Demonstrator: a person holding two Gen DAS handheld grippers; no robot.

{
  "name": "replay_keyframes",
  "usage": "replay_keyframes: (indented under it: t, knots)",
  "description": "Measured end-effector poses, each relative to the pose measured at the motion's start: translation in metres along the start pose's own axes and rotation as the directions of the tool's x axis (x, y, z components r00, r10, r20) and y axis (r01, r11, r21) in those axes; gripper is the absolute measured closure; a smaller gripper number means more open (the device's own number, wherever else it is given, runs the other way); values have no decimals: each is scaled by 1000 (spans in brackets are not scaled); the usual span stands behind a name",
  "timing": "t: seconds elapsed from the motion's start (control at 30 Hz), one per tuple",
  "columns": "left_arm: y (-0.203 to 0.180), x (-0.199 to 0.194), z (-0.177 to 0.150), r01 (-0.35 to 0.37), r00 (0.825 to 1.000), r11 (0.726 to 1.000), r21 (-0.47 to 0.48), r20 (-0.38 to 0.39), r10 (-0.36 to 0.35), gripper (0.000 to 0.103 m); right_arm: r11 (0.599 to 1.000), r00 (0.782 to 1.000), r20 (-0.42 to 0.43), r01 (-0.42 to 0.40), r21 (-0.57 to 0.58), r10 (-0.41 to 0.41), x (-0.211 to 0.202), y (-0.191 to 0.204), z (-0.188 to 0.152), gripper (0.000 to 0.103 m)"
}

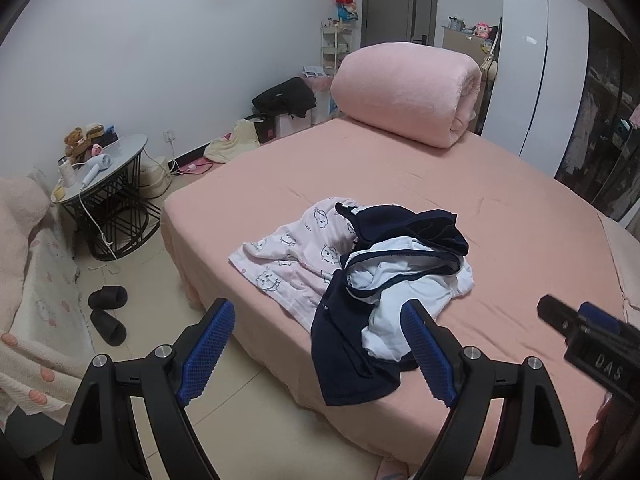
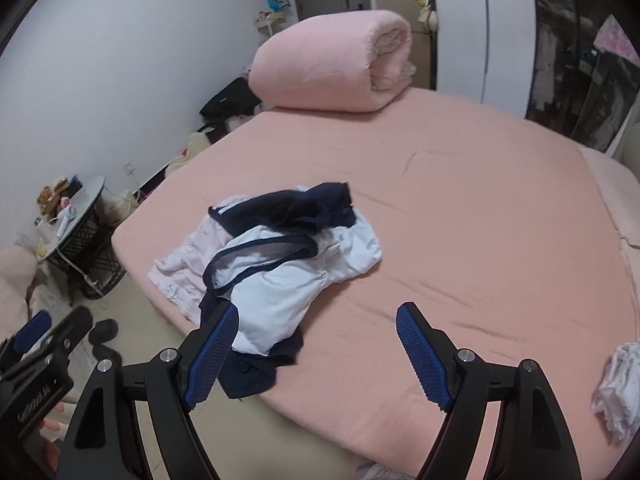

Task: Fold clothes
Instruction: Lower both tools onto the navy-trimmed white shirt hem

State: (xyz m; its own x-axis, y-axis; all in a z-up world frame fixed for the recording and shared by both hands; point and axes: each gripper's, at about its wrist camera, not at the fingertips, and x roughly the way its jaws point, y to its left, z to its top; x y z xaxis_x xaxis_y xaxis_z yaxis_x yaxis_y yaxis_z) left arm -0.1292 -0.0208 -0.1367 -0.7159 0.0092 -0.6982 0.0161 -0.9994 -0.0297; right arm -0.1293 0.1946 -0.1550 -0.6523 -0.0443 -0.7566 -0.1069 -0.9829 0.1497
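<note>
1. A crumpled heap of clothes (image 1: 360, 276) is lying near the bed's corner: a navy garment (image 1: 404, 228) is draping over a pale blue and white one (image 1: 408, 292), and a pink animal-print piece (image 1: 280, 260) is spreading beneath.
2. The pink-sheeted bed (image 1: 460, 184) is bearing a rolled pink quilt (image 1: 408, 92) at its far end.
3. My left gripper (image 1: 320, 352) is hovering open and empty before the heap.
4. My right gripper (image 2: 316, 356) is likewise gaping, holding nothing.
5. A small white crumpled cloth (image 2: 616, 388) is lying apart at the bed's right edge.
</note>
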Motion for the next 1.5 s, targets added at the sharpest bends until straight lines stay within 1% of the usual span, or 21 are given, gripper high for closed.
replay_keyframes:
  t: [0.07,0.13,0.2,0.33,0.4,0.53,0.57,0.67,0.73,0.8,0.87,0.97,1.1,1.13,1.23,1.33,1.43,1.47,1.5]
  knots:
    - [-2,9,2,18,1000,1000,-8,6,-18,18,999,999,-16,-43,6,43,10,-1,1,22]
    - [-2,18,4,44,999,999,-20,9,-44,18,998,998,-20,-68,3,68,17,-2,3,22]
    - [-4,26,5,60,998,998,-22,19,-60,18,998,998,-22,-58,-24,57,26,0,6,22]
    - [-8,42,5,34,998,999,10,53,-35,18,994,1000,-15,-15,-112,14,41,2,11,22]
    - [-10,53,6,12,999,999,32,48,-13,18,987,1000,-14,10,-162,-12,50,2,14,22]
    - [-12,75,5,-9,1000,998,63,31,7,18,966,999,-2,39,-257,-41,67,4,14,22]
    - [-13,80,5,-7,1000,998,67,27,5,18,963,999,-6,40,-267,-43,71,4,14,22]
    - [-14,94,2,27,1000,998,64,11,-28,18,953,999,-20,42,-299,-50,84,5,13,22]
    - [-16,103,1,44,999,997,65,2,-44,18,955,998,-44,24,-294,-39,93,5,13,22]
    - [-16,110,0,51,999,996,68,5,-51,18,955,997,-66,17,-295,-38,100,5,14,22]
    - [-16,117,-1,66,998,995,70,7,-67,18,949,997,-67,25,-313,-49,106,6,14,22]
    - [-14,131,-1,122,993,992,42,-9,-121,18,934,996,-66,35,-355,-63,113,5,14,22]
    - [-5,153,-1,213,975,975,-62,-42,-216,18,915,994,-67,54,-401,-88,126,1,15,22]
    - [-3,158,-2,225,972,971,-83,-47,-229,18,913,994,-68,56,-403,-91,129,0,15,22]
    - [-3,172,-3,209,973,972,-110,-71,-218,18,910,993,-70,62,-410,-100,140,-6,15,22]
    - [-8,182,-5,200,974,974,-103,-85,-208,18,938,997,-67,0,-346,-24,149,-17,19,22]
    - [-12,190,-6,197,975,976,-90,-86,-204,18,956,997,-55,-65,-287,51,157,-25,23,22]
    - [-12,193,-6,206,973,974,-89,-83,-214,18,958,996,-61,-85,-273,71,162,-27,24,22]
    - [-13,195,-7,221,971,971,-88,-76,-227,18,959,996,-58,-82,-273,69,167,-27,24,22]
